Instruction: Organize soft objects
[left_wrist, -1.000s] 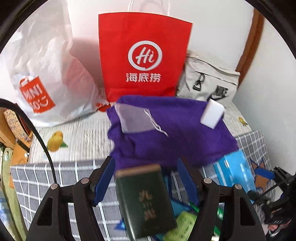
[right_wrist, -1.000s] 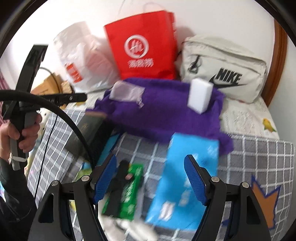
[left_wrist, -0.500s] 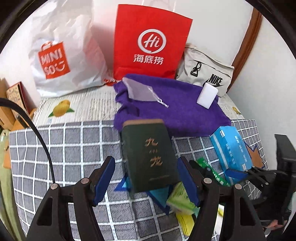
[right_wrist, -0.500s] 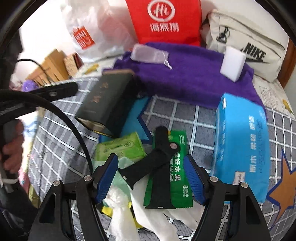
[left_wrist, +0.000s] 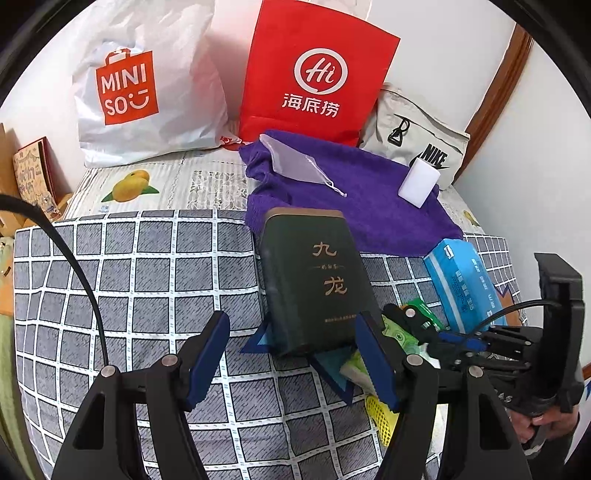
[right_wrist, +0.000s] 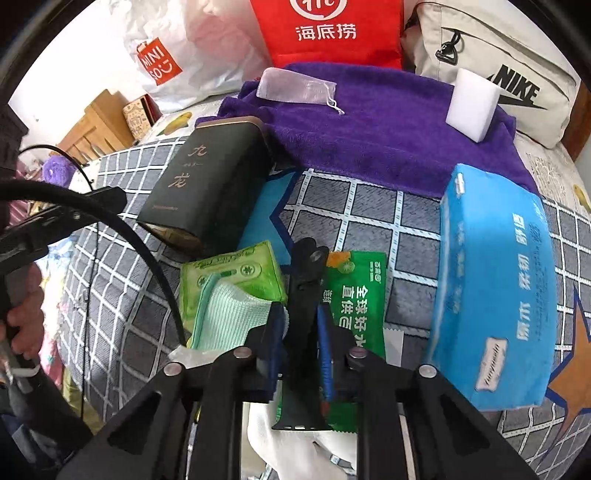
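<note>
Right gripper (right_wrist: 301, 341) jaws are closing around the black strap (right_wrist: 303, 306); left gripper (left_wrist: 291, 358) jaws stay spread.

Three bags (left_wrist: 310, 74), one purple towel (left_wrist: 362, 199), one tin (left_wrist: 314, 280), one sponge (left_wrist: 419, 182).

Tin (left_wrist: 314, 280) left of tissue pack (left_wrist: 465, 284) — towel (left_wrist: 354, 199) behind both, perhaps touching.

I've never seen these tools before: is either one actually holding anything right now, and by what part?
The right gripper is closing on a black watch strap, pinching it midway along its length. The left gripper is open, holding nothing.
</note>
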